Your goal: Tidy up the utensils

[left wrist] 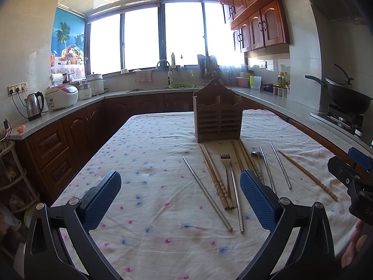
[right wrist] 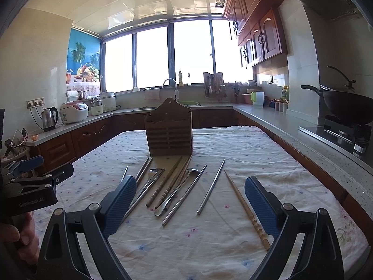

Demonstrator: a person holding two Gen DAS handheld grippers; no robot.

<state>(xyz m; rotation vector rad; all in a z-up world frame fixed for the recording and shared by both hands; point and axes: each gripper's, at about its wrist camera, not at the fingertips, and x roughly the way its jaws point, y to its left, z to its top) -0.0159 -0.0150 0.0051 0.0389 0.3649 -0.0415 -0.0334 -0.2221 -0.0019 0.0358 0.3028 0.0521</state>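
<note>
both the left hand-held gripper [left wrist: 180, 196] and right hand-held gripper [right wrist: 190, 200] hover spread wide and empty. the utensils [right wrist: 184, 186] lie fanned on the tabletop [right wrist: 233, 245] before the wooden holder [right wrist: 169, 133], seemingly empty, probably for easy picking.

A slatted brown wooden holder [right wrist: 169, 132] stands upright toward the far end of the table, its tall back panel peaked. Just in front of it the utensils lie loose and flat, fanned toward the near edge — steel chopsticks [right wrist: 211, 186], carved wooden chopsticks [left wrist: 215, 178], a fork [left wrist: 226, 161], a spoon [right wrist: 177, 190] — with one wooden chopstick [right wrist: 247, 210] apart at the right.
</note>
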